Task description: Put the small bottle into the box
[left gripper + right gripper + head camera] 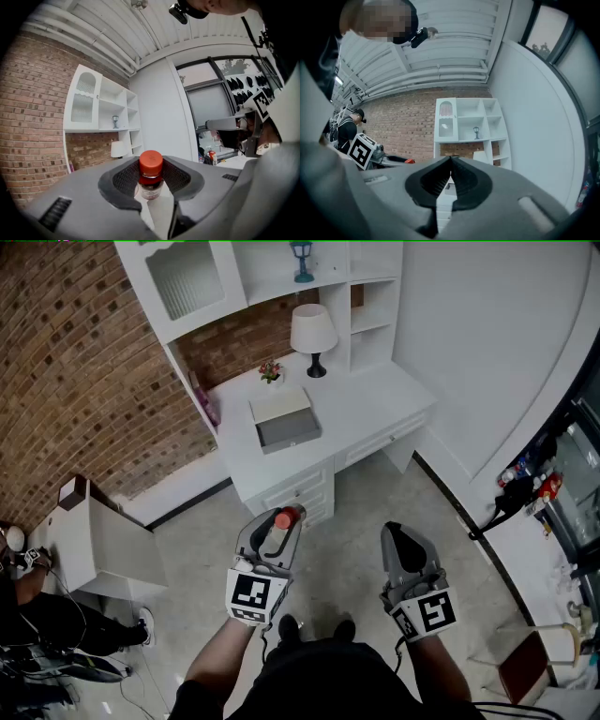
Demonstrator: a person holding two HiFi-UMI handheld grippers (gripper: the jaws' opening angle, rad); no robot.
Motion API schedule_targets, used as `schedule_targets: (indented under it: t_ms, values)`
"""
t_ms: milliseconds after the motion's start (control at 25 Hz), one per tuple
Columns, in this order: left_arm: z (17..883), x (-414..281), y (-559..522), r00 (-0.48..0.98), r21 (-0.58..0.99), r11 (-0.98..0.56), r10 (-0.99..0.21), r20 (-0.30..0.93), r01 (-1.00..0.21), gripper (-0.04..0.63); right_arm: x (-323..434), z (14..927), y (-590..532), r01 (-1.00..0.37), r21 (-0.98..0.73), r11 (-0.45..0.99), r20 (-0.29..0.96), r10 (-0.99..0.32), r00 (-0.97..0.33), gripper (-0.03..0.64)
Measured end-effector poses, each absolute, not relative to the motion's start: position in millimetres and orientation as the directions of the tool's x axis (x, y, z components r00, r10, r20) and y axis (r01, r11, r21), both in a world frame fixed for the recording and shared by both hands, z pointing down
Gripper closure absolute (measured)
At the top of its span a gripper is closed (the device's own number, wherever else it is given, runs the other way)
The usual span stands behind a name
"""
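Gripping the small bottle (150,183) in the left tongs (151,176): closed only partway, with the dark ribbed pads pressed against either side of the bottle's body. Red cap (151,162) toward the tips, poking out past the pads, bright in both the left gripper view and the head view.

Holding the right tongs (450,161) fully together, pads meeting at the tips, nothing between them.

Both tongs side by side and apart from each other, raised over the pale floor (356,502).

Ahead, on the white counter (375,404) and well apart from both tongs and from the bottle: the grey box (289,427), open, with a pale lid tipped back just behind it. Farther back on the same counter, a white-shaded lamp (313,334).
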State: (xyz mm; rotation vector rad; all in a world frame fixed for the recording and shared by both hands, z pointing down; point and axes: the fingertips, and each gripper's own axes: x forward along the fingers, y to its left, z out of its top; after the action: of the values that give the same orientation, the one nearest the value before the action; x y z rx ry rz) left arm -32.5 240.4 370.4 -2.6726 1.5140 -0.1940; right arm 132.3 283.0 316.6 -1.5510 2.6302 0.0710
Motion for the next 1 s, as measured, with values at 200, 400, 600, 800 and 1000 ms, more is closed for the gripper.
schedule_targets:
  t_ms: [200, 400, 600, 800, 1000]
  values:
    - [362.0, -54.1, 243.7, 0.529, -0.128, -0.533, -0.846, 0.065, -0.836, 0.453, 104.4, 317.4, 286.2, -0.882, 0.016, 0.472, -0.1, -0.877, -0.471, 0.618]
    - [361.4, -66.6, 252.1, 0.534, -0.137, -0.538, -0.843, 0.069, -0.832, 0.453, 90.5, 317.1, 292.8, -0.881, 0.006, 0.473, -0.095, -0.877, -0.472, 0.618]
    - [350.4, -64.0, 257.6, 0.523, -0.144, -0.524, -0.851, 0.045, -0.84, 0.453, 100.4, 303.1, 298.5, -0.881, 0.005, 0.474, -0.146, -0.871, -0.469, 0.617]
    - [343.4, -62.5, 260.5, 0.491, -0.126, -0.491, -0.871, 0.035, -0.862, 0.453, 116.6, 306.2, 292.7, -0.874, -0.013, 0.486, -0.126, -0.868, -0.481, 0.603]
    - [349.2, -67.3, 261.6, 0.468, -0.123, -0.471, -0.882, 0.055, -0.873, 0.453, 119.1, 319.4, 281.8, -0.865, -0.039, 0.501, -0.095, -0.863, -0.496, 0.566]
